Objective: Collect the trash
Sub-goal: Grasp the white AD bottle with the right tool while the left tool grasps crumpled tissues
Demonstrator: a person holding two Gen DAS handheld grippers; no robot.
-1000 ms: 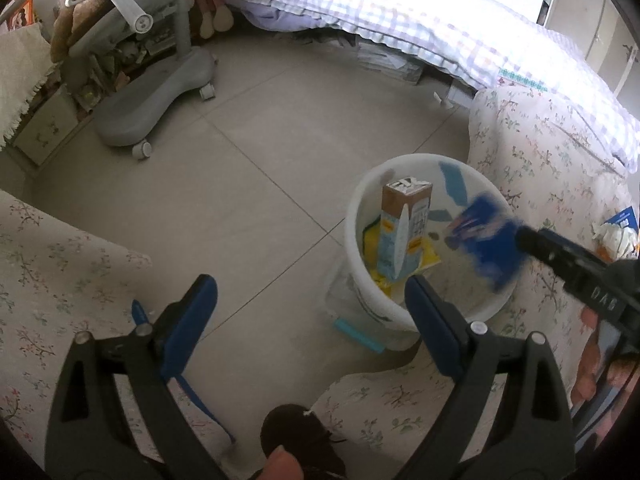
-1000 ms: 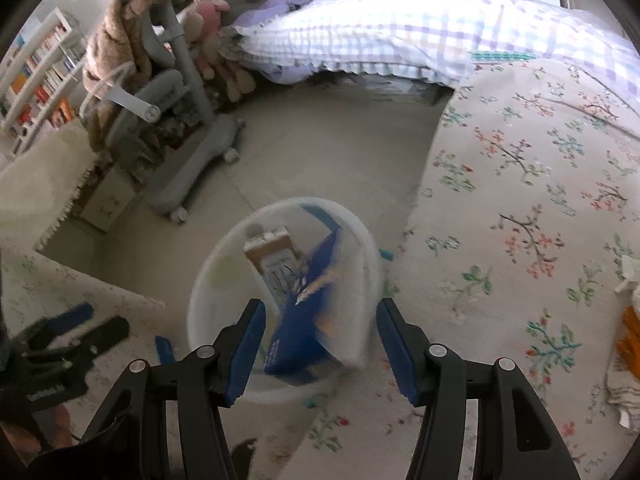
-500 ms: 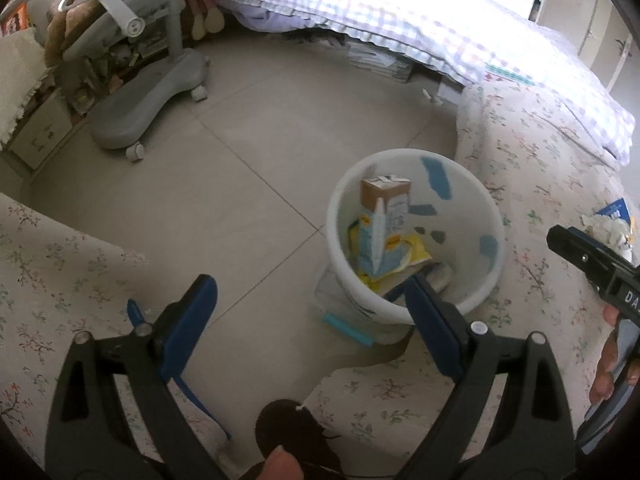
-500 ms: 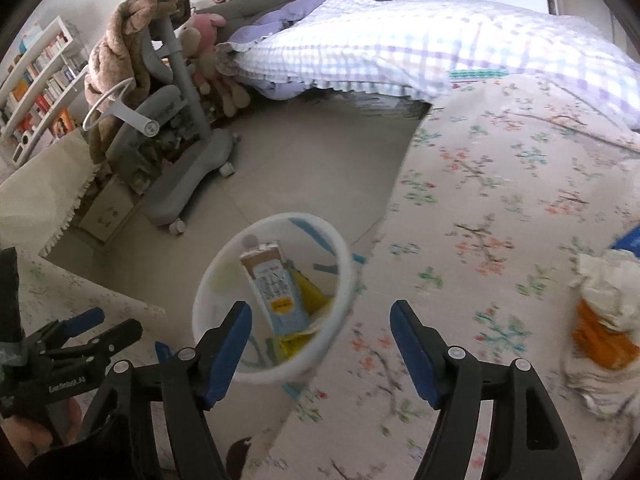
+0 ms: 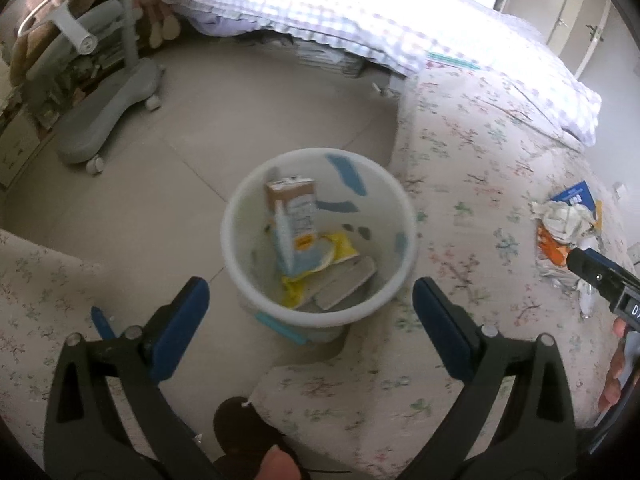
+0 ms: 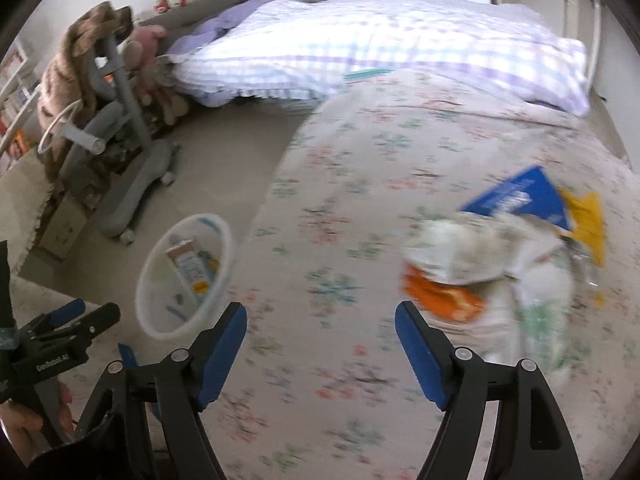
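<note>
Since a second ago my right claw (image 6: pixel 320 344) has let the blue packet go and swung away from the bin to the floral bedcover (image 6: pixel 344 240); its jaws gape wide and empty. My left claw (image 5: pixel 310 320) hangs wide and empty over the white bin (image 5: pixel 320 312) on the floor, a milk carton (image 5: pixel 294 220) upright inside. Farther off, near the bedcover's right edge, lies the trash pile (image 6: pixel 504 248) of wrappers.

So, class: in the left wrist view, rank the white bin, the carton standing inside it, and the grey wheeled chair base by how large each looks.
1. White bin
2. Grey wheeled chair base, though it sits farther from the camera, so this is unsure
3. Carton
</note>
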